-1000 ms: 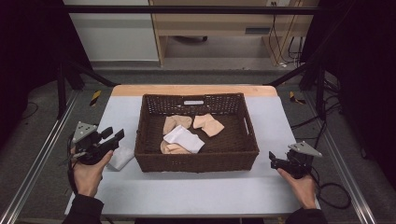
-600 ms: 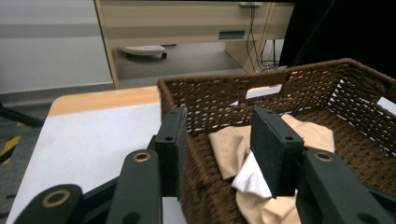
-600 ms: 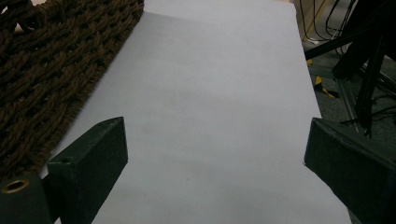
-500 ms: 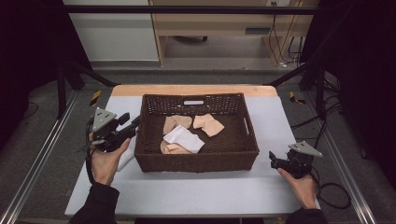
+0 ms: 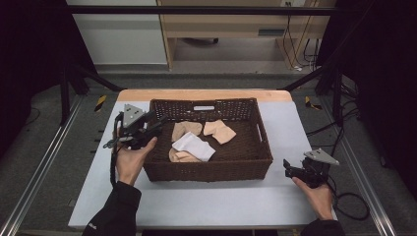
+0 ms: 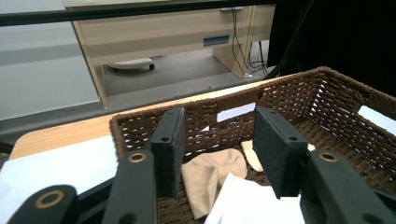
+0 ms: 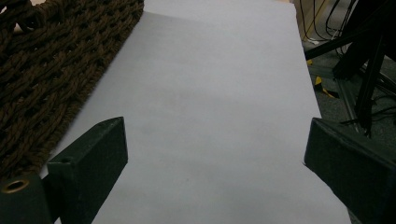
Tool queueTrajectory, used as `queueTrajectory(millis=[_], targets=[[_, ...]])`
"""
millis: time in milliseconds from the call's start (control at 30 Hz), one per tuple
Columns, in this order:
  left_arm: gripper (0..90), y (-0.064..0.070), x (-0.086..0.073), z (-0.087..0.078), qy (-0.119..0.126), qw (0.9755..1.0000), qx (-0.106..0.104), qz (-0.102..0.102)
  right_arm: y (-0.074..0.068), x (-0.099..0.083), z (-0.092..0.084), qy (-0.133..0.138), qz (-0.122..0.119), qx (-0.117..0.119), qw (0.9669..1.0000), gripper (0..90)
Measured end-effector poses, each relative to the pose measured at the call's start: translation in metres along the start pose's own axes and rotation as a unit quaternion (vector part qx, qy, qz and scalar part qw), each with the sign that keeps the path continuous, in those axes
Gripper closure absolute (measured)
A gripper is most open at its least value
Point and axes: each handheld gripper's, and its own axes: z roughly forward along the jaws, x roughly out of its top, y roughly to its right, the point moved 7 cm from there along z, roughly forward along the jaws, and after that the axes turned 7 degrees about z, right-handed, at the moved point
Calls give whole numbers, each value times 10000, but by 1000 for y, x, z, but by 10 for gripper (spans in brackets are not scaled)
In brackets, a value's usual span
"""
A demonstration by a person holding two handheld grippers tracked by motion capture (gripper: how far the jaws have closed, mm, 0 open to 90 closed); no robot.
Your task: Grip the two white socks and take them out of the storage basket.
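Note:
A brown wicker basket (image 5: pixel 258 147) stands mid-table and holds beige cloths (image 5: pixel 220 131) and a white cloth (image 5: pixel 194 146). My left gripper (image 5: pixel 153 125) hovers at the basket's left rim, pointing inward. In the left gripper view its pads (image 6: pixel 168 149) are apart, so the left gripper (image 6: pixel 219 154) is open and empty. A beige cloth (image 6: pixel 212 175) and the white cloth (image 6: pixel 252 200) lie beyond them inside the basket (image 6: pixel 289 81). My right gripper (image 5: pixel 289 170) rests open on the table right of the basket. In its own view, the right gripper (image 7: pixel 215 135) spans bare table (image 7: pixel 210 93) beside the basket wall (image 7: pixel 56 70).
The grey-white table (image 5: pixel 206 201) has free room in front of the basket and at its right. A white label (image 5: pixel 203 107) sits on the basket's far wall. Metal frame rails (image 5: pixel 39 172) flank the table, with cables (image 5: pixel 351 201) trailing at the right.
My left gripper has risen from the table's left side, where it was by a white cloth, and travelled forward and right to the basket's left rim. The right gripper has stayed put.

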Motion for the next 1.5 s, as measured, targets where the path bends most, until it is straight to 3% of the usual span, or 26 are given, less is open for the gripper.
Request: queueTrajectory(millis=[467,633,967,1167,1333,1500], targets=[[503,26,7,40,-19,9998,-180,77,0,0,0,-8,19,14,10000,64],[484,29,-3,58,-249,9993,-257,90,0,0,1,-4,3,20,10000,64],[452,25,-32,84,-597,9980,-182,34,-1,0,1,-13,5,28,10000,64],[442,19,-49,92,-936,9955,-168,-22,-1,0,1,-25,0,29,10000,64],[431,16,-66,97,-1252,9919,-186,-120,-1,-1,2,-39,-7,39,10000,63],[424,17,-72,99,-1484,9887,-162,-101,-1,-1,2,-51,-8,43,10000,63]])
